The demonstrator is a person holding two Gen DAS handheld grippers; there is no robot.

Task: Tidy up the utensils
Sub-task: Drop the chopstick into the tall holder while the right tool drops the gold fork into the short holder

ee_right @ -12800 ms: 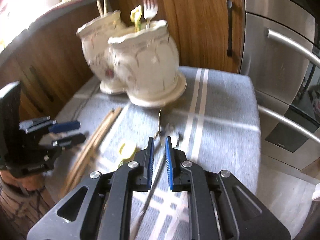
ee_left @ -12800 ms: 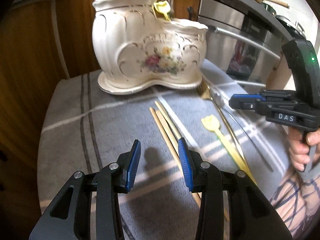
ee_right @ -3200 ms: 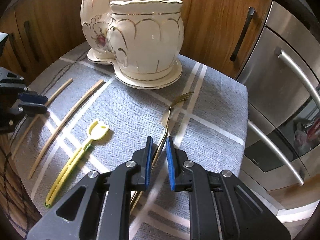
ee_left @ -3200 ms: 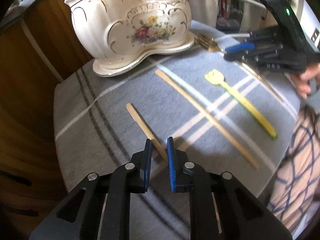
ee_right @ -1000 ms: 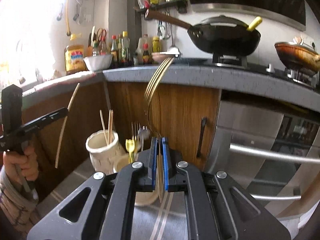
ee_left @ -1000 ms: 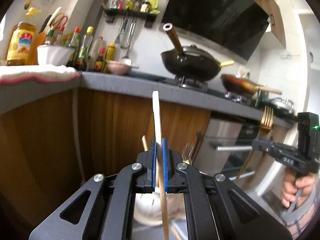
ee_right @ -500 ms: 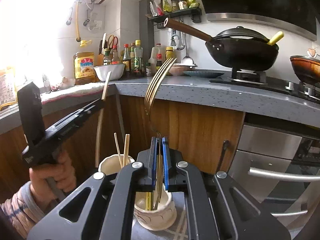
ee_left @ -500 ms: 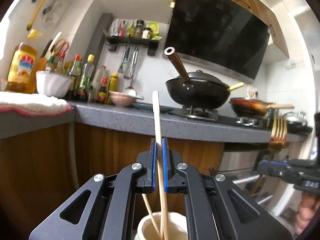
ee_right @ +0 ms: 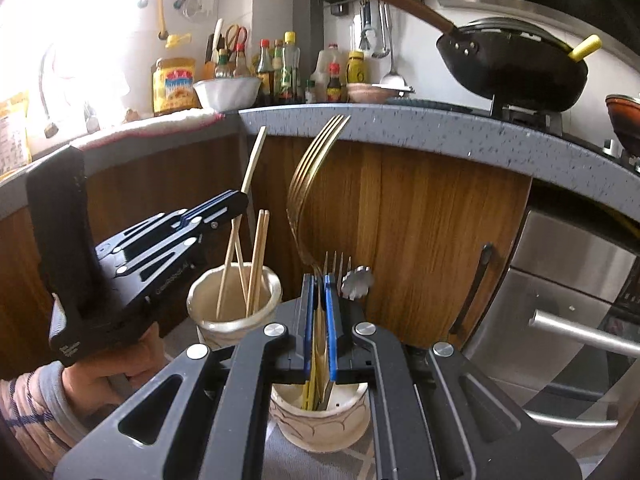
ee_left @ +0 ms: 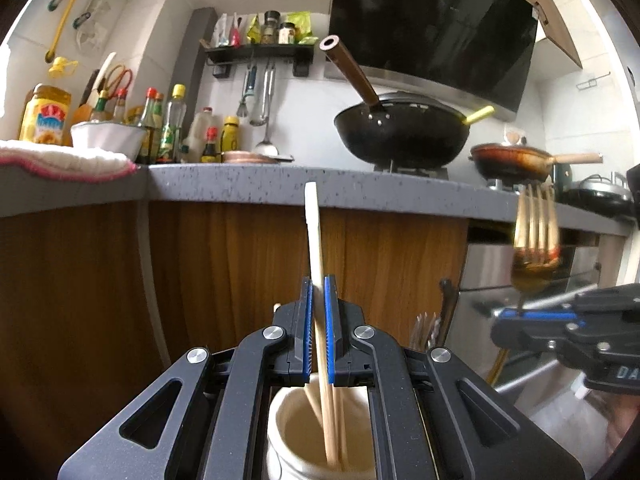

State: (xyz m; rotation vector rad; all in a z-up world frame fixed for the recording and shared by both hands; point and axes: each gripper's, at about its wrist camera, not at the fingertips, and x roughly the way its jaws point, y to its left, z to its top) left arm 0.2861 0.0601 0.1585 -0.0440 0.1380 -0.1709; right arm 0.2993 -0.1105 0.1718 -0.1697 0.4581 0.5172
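My left gripper [ee_left: 318, 312] is shut on a wooden chopstick [ee_left: 313, 236] held upright, its lower end inside the cream ceramic holder's taller cup [ee_left: 280, 424] among other chopsticks. In the right wrist view the left gripper [ee_right: 236, 204] holds that chopstick [ee_right: 254, 160] over the same cup [ee_right: 236, 320]. My right gripper [ee_right: 318, 308] is shut on a gold fork [ee_right: 310, 176], tines up, handle down in the lower cup [ee_right: 320, 420] with a silver fork [ee_right: 338, 268] and a yellow utensil. The gold fork [ee_left: 534, 236] and right gripper [ee_left: 532, 316] show at the left wrist view's right.
A grey counter [ee_left: 240, 188] with bottles, a bowl and a wok [ee_left: 400, 136] runs above wooden cabinets [ee_left: 200, 280]. A steel oven front with handles [ee_right: 580, 336] is at the right. Grey cloth [ee_right: 288, 460] lies under the holder.
Both grippers have lowered with their utensils. The chopstick's lower end has gone deeper into the taller cup, and the gold fork's handle has dropped into the lower cup.
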